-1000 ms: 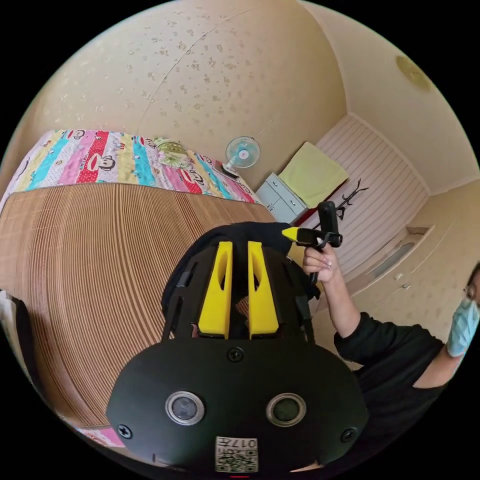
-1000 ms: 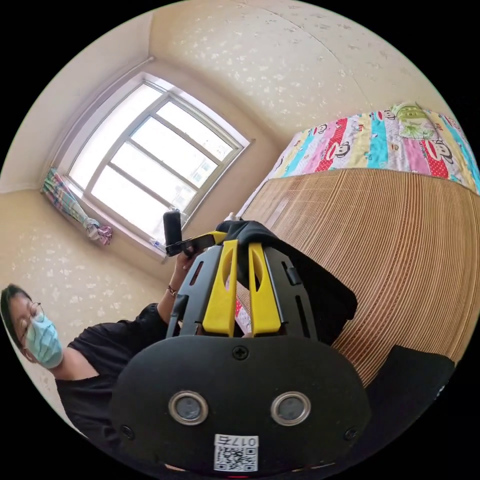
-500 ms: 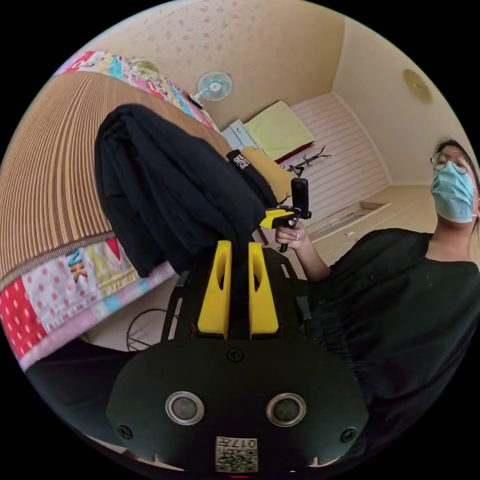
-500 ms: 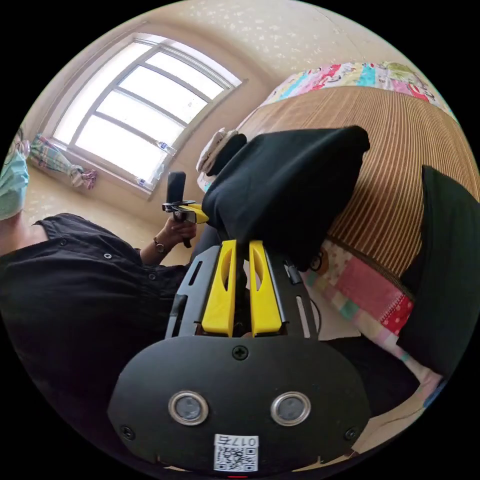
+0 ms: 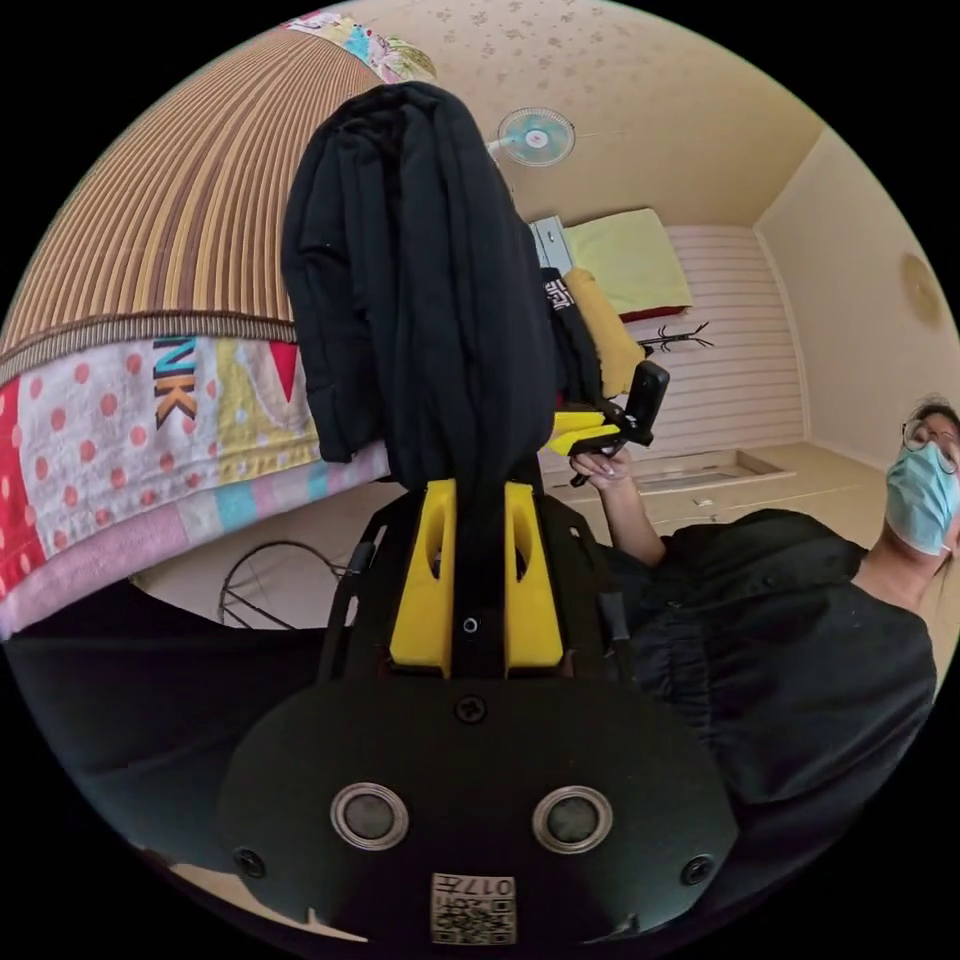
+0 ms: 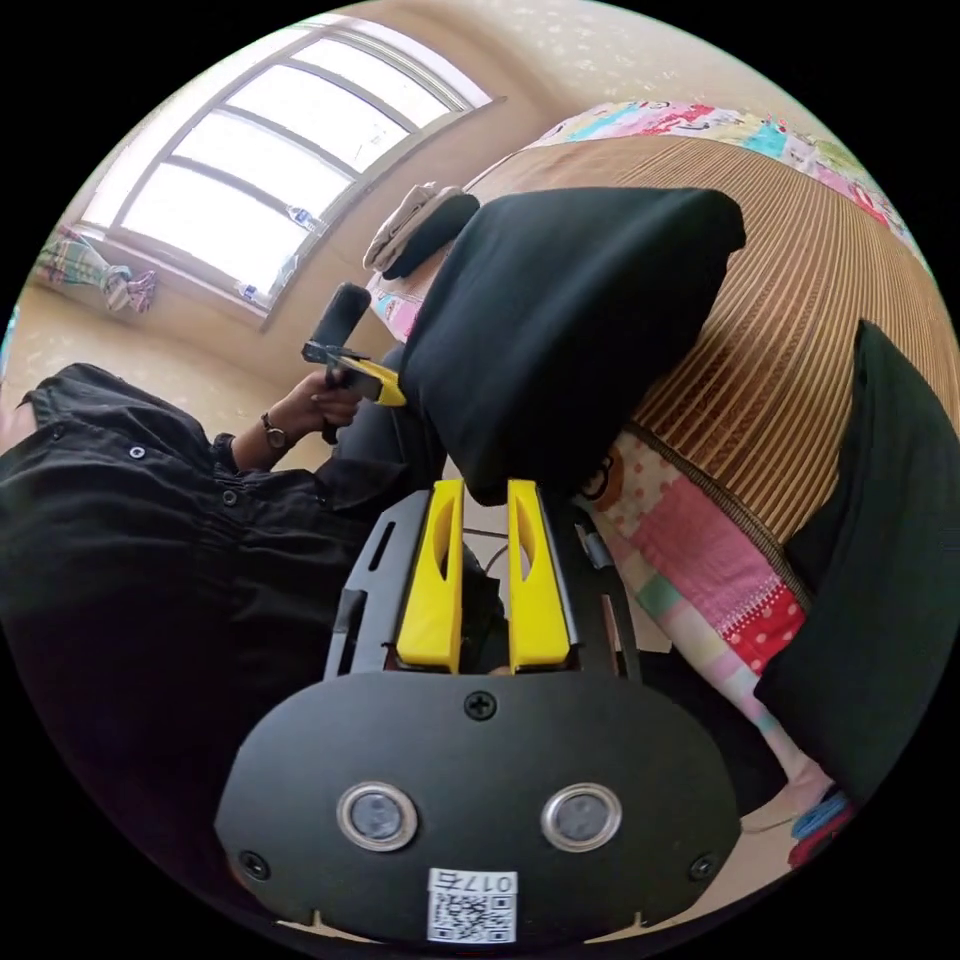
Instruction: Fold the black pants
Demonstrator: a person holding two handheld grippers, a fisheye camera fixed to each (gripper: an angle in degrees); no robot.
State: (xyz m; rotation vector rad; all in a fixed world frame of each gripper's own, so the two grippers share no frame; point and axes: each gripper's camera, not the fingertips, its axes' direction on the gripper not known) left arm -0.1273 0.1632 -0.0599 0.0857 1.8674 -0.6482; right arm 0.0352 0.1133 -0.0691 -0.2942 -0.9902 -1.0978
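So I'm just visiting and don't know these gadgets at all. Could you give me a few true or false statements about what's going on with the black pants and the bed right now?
1. Both grippers clamp the black pants. True: the left gripper and the right gripper each pinch the fabric.
2. The pants lie spread flat on the floor. False: they are held up, bunched, by the bed's edge.
3. A woven mat covers the bed. True.
4. A fan stands by the far wall. True.
5. The person wears a white shirt. False: the shirt is black.
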